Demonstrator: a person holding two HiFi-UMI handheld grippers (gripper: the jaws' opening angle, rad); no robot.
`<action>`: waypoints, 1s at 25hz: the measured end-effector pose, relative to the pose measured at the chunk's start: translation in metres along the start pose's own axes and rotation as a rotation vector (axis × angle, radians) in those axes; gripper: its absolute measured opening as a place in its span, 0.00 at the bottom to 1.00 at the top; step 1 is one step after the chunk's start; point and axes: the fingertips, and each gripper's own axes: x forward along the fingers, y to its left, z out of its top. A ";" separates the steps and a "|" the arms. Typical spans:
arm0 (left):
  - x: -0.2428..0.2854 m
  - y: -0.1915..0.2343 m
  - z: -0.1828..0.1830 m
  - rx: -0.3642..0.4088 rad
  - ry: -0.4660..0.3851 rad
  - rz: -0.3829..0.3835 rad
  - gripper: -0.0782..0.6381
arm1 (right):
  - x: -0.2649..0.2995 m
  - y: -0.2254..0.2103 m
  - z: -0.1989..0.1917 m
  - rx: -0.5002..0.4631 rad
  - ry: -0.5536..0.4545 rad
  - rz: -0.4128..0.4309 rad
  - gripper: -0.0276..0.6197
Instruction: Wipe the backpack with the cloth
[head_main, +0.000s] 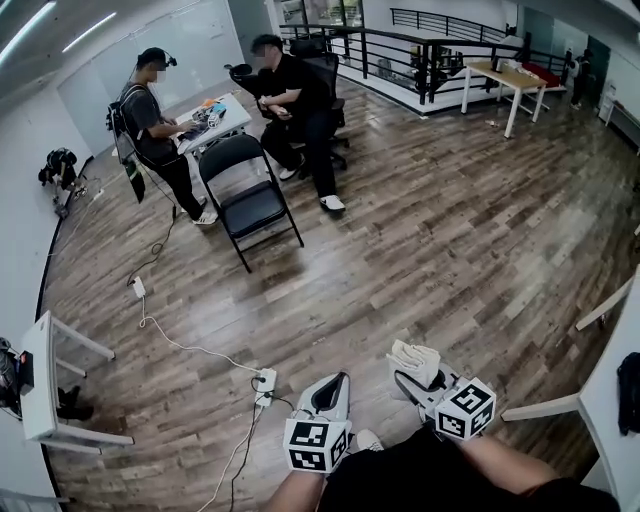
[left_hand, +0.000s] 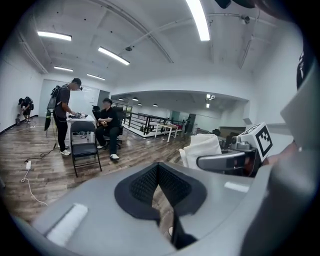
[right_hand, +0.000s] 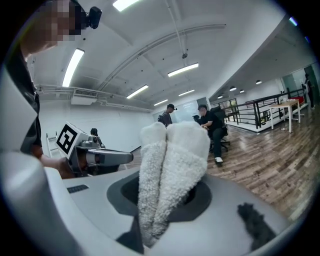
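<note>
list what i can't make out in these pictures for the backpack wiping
- Backpack to wipe: none can be identified for sure. A dark object on the white table is cut off by the head view's right edge.
- Items on the far table, head view: too small to name.
- Pads of the right gripper, right gripper view: covered by the white cloth it grips.

Two grippers at 6 o'clock, the left gripper (head_main: 333, 388) and the right gripper (head_main: 425, 385), and one cloth (head_main: 413, 360). At 11 o'clock are two people, one standing person (head_main: 150, 120) and one seated person (head_main: 295, 95), and one folding chair (head_main: 250, 200).
</note>
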 end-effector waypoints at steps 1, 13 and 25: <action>0.003 -0.003 0.001 0.004 0.004 -0.015 0.12 | -0.003 -0.002 -0.002 0.007 0.004 -0.013 0.18; 0.044 -0.057 0.001 0.073 0.026 -0.172 0.12 | -0.051 -0.031 -0.009 0.037 -0.013 -0.149 0.18; 0.073 -0.192 -0.015 0.138 0.060 -0.321 0.12 | -0.193 -0.059 -0.049 0.104 -0.049 -0.311 0.18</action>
